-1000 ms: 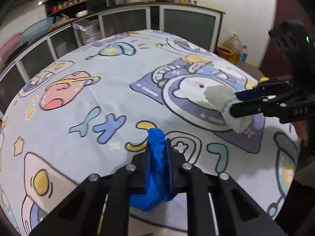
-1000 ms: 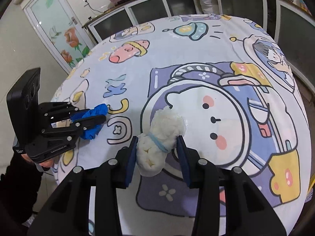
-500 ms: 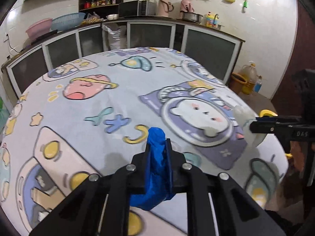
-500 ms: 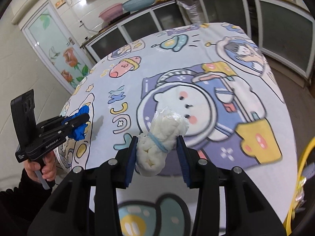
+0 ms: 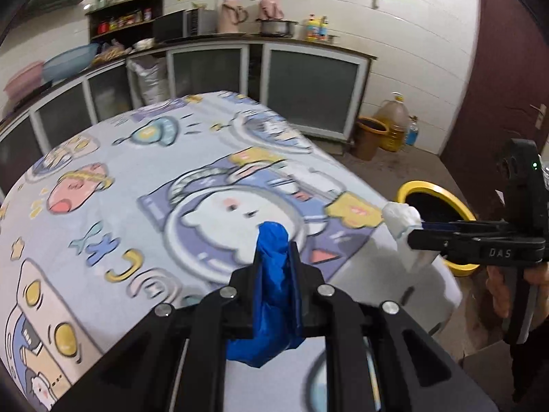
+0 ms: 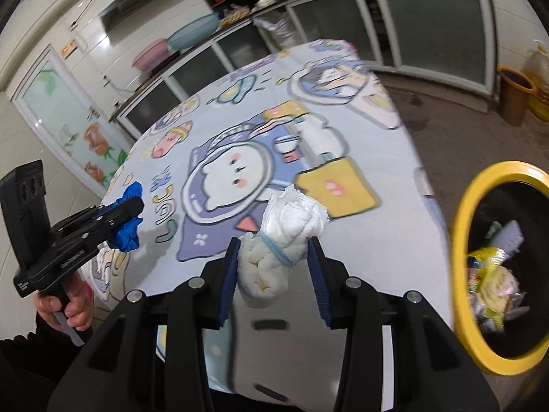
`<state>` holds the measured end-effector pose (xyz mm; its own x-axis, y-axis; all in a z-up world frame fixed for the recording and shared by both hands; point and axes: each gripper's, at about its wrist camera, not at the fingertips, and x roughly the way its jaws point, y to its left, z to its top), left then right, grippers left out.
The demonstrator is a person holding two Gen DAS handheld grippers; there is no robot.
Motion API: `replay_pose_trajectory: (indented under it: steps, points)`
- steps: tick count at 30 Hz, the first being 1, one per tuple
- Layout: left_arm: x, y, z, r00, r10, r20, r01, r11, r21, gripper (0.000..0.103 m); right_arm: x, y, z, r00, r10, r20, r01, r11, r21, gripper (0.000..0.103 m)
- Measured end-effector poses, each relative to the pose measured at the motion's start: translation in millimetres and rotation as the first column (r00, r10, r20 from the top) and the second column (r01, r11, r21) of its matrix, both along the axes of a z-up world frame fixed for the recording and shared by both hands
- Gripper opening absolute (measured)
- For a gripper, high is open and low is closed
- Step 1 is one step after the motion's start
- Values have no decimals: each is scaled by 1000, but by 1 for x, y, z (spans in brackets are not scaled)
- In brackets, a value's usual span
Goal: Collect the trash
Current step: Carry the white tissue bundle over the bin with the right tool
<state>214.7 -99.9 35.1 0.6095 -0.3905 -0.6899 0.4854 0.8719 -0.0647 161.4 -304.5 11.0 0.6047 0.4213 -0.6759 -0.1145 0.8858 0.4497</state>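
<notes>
My left gripper (image 5: 274,257) is shut on a crumpled blue wad (image 5: 272,274) and holds it in the air over the near part of the table; the same blue wad (image 6: 128,219) shows at the left of the right wrist view. My right gripper (image 6: 274,261) is shut on a rolled white bundle (image 6: 284,237) with a blue band around it, held above the table's right edge. The white bundle (image 5: 401,219) also shows at the right of the left wrist view, just in front of the yellow-rimmed black bin (image 5: 435,189). That bin (image 6: 461,226) stands on the floor with trash inside.
A table covered by a cartoon-print cloth (image 5: 137,206) fills the middle. Kitchen cabinets (image 5: 308,86) line the far wall. A brown bucket (image 5: 369,137) and an oil jug (image 5: 394,120) stand on the floor by the wall. A dark red door (image 5: 507,68) is at the right.
Both grippers have pulled back from the table and swung right toward the yellow-rimmed bin, each keeping its load. The bin has come into view and the right gripper has rolled.
</notes>
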Motion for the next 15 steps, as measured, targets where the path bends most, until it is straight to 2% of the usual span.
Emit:
replay_pose_trajectory:
  steps: [8,15]
  points:
    - [-14,-60,20,992,-114,47,114,993,-1,12,-23,-53,3,993,-113,19,113,994,3,38]
    - [-24,-114,30,973,-215,79,216,976,6,12,-42,-99,-1,974,-224,31,224,975,4,38]
